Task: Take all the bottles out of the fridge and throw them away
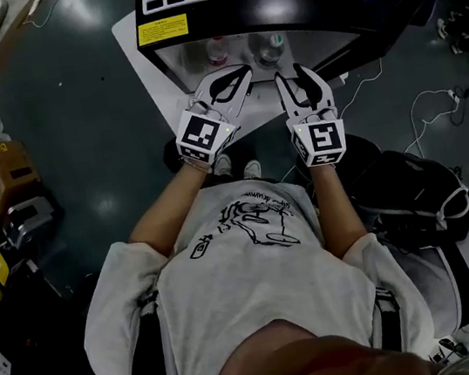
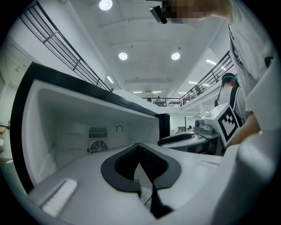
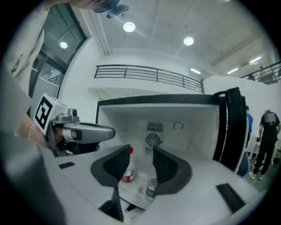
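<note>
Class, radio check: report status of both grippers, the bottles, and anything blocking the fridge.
Left gripper shut, empty. Right gripper open, facing fridge. Inside: red-labelled bottle, clear bottle, both upright. No obstruction seen.

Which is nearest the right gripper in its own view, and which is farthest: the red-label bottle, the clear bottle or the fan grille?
From the right gripper:
1. Clear bottle, low by the right jaw, nearest.
2. Red-label bottle, beside the left jaw, a little further in.
3. Fan grille, at the back of the fridge, farthest.
</note>
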